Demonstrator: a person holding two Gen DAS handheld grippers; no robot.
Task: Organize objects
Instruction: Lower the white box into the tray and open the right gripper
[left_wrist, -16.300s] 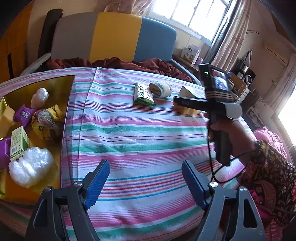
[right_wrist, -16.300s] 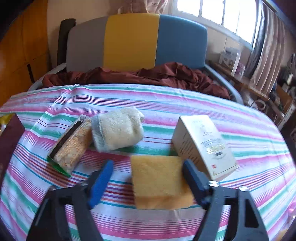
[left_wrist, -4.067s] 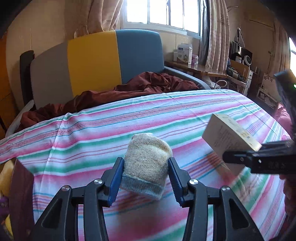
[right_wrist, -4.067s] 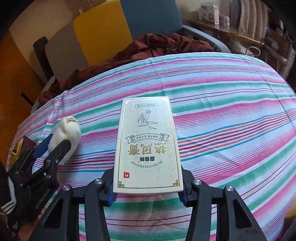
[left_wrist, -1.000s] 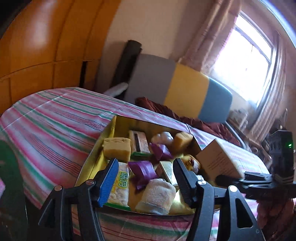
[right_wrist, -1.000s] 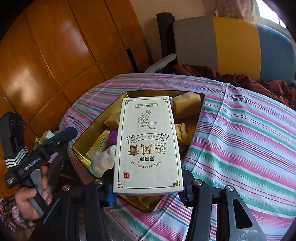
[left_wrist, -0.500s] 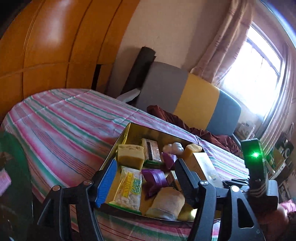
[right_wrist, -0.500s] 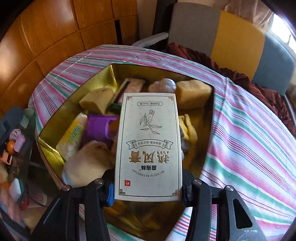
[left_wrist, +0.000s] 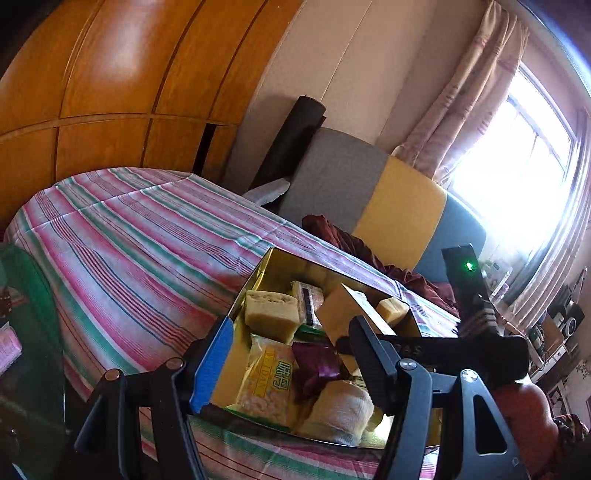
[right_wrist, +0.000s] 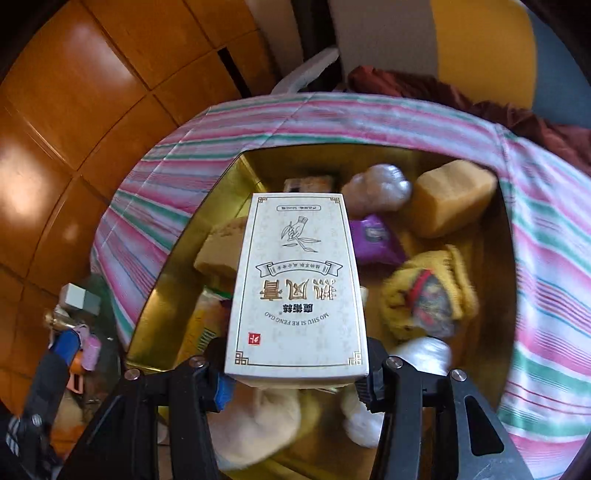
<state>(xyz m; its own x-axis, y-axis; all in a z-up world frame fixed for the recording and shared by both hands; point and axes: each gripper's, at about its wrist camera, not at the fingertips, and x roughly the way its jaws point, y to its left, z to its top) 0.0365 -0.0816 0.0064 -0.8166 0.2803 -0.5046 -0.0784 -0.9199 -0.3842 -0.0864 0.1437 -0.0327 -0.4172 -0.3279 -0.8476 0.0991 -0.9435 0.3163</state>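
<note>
Nearest to us, the right gripper (right_wrist: 295, 384) has its fingers (right_wrist: 218, 387) clenched on the lower end of a white box (right_wrist: 297, 291). The box is a flat white carton with a thin gold frame line, a drawing of a hand with a twig, a ribbon banner, big gold characters that stand upside down for us, and a small red stamp in one corner. We hold it in the air above the gold tray (right_wrist: 243, 166), tilted downward, and it touches nothing inside.

The left gripper (left_wrist: 291, 365) is released; its fingers (left_wrist: 212, 363) stand apart with nothing between them, in front of the near edge of the tray.

Under the box, in the tray, we see a rolled beige cloth (left_wrist: 340, 411), a yellow snack packet (left_wrist: 267, 384) and a purple wrapper (right_wrist: 373, 240). Further in lie a pale yellow sponge (left_wrist: 271, 314), an orange-yellow sponge (right_wrist: 452, 197), a yellow knitted thing (right_wrist: 428, 295) and a white plastic ball (right_wrist: 380, 188).

The tray stands on the table with a striped cloth (left_wrist: 147, 236). Behind it are a sofa (left_wrist: 369, 199) in grey, yellow and blue and wooden wall panels (left_wrist: 103, 74).
</note>
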